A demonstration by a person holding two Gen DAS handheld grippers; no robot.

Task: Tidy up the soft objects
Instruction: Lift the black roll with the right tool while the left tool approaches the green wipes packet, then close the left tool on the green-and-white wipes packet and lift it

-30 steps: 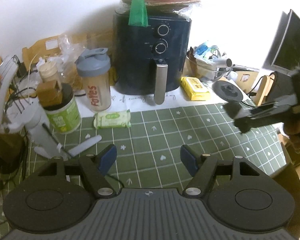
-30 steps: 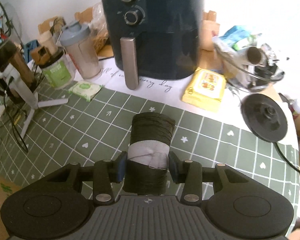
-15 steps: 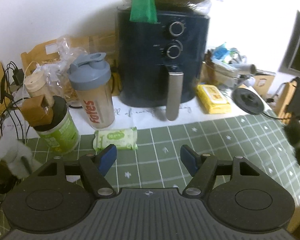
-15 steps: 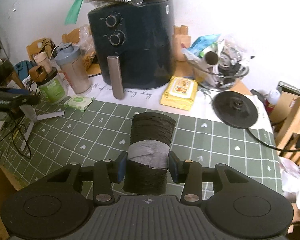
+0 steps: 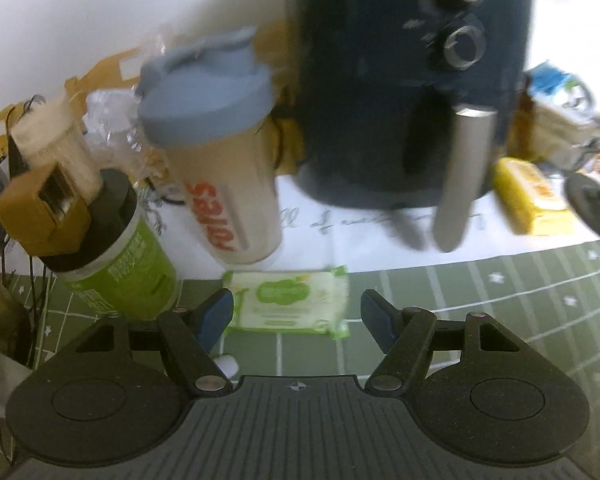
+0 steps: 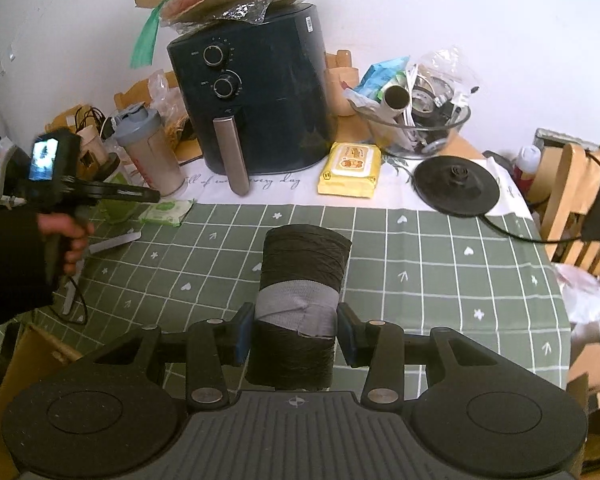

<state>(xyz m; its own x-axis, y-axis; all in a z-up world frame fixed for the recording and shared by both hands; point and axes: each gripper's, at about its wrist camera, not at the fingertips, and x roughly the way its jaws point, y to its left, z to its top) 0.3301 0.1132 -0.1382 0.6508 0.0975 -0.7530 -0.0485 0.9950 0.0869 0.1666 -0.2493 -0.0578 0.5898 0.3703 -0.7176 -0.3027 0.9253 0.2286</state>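
Note:
A green pack of wipes (image 5: 288,304) lies flat on the checked green mat (image 5: 500,320), in front of the shaker bottle. My left gripper (image 5: 296,318) is open just above it; the pack shows between the blue pads (image 5: 216,316), which do not touch it. In the right wrist view, the left gripper (image 6: 152,196) hovers over the same green pack (image 6: 166,212), held by a hand (image 6: 66,236). My right gripper (image 6: 296,336) is shut on a dark roll with a grey band (image 6: 300,276), held above the mat. A yellow wipes pack (image 6: 350,170) lies beside the air fryer.
A dark air fryer (image 6: 256,108) stands at the back with a shaker bottle (image 5: 216,160) and a green tub (image 5: 116,264) to its left. A glass bowl of clutter (image 6: 416,128) and a black round base (image 6: 456,186) sit on the right. Wooden chair (image 6: 568,200) at the table's right edge.
My left gripper moved forward and down to the green wipes pack, which now sits between its open fingers. My right gripper drew back and up with the roll still held.

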